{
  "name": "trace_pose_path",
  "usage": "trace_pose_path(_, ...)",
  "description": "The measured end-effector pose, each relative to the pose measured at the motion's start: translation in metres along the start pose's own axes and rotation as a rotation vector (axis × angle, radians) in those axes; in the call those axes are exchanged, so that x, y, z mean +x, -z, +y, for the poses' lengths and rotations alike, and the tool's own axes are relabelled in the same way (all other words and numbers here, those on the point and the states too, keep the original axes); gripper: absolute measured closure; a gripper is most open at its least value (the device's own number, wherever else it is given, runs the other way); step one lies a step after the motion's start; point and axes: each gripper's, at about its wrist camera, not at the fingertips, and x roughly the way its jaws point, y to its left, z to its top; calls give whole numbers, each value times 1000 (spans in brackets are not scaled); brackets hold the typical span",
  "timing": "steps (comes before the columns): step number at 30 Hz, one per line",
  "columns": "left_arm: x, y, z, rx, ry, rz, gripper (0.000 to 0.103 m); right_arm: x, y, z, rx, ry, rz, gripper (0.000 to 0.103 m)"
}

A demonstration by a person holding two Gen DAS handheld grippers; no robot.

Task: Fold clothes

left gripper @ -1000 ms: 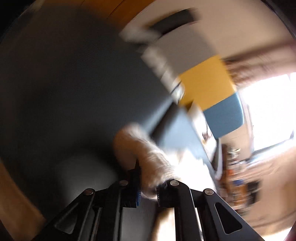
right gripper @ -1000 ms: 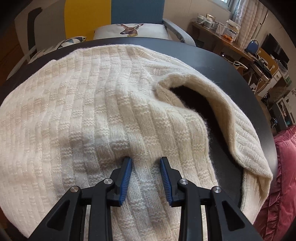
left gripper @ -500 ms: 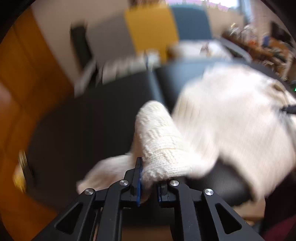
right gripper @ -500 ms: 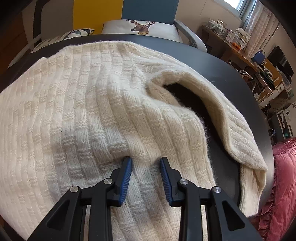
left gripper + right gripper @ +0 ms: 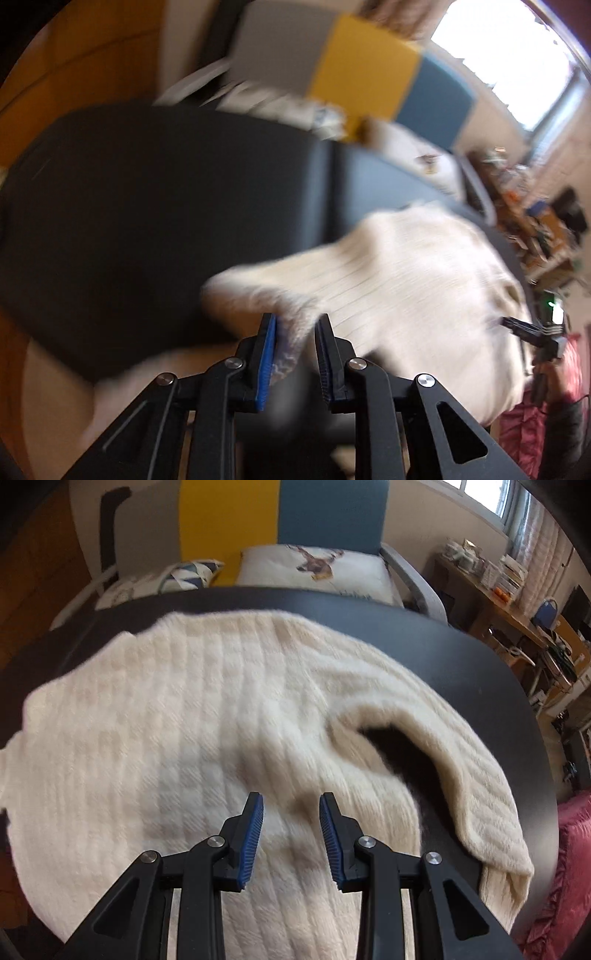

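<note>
A cream knitted sweater [image 5: 207,720] lies spread on a round black table [image 5: 461,653]. Its right sleeve [image 5: 476,786] curls in a loop near the table's right edge. My right gripper [image 5: 291,808] is open and empty, low over the sweater's body. In the blurred left wrist view the sweater [image 5: 417,280] lies to the right, and its left sleeve end [image 5: 291,332] sits between the fingers of my left gripper [image 5: 295,332]. The jaws stand apart with the cuff loose between them. The other gripper [image 5: 535,328] shows at the right edge.
Chairs with grey, yellow and blue backs [image 5: 332,513] stand behind the table, with a deer-print cushion [image 5: 317,568] and a patterned cushion [image 5: 188,576]. A cluttered desk [image 5: 517,602] is at the back right. A pink ruffled fabric [image 5: 569,867] lies at the right.
My left gripper has swung the sleeve in toward the sweater's body and its jaws have opened. My right gripper has opened wider and pulled back a little.
</note>
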Motion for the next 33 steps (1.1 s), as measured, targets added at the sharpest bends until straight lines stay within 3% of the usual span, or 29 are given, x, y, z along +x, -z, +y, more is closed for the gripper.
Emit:
trace_pose_path(4,56,-40,-45,90,62,51,79,-5,-49,36,-83,-202,-58,71)
trace_pose_path(6,74,-41,-62,103,87,95,79,2,-70,61,-143,-221,-60,70)
trace_pose_path(13,127,-42,-93,129,94,200,79,82,-134,102,-237,-209,38,70)
trace_pose_path(18,200,-54,-99,143,56,325,79,123,-142,110,-271,-147,111,70)
trace_pose_path(19,210,-54,-97,133,54,343,80,123,-145,110,-265,-146,94,70)
trace_pose_path(25,227,-80,-102,157,40,308,81,133,-163,96,-111,-102,61,70)
trace_pose_path(31,250,-115,-119,269,-70,226,81,140,-187,80,-11,-99,76,70)
trace_pose_path(33,251,-125,-122,275,-73,213,81,137,-195,68,41,-122,101,71)
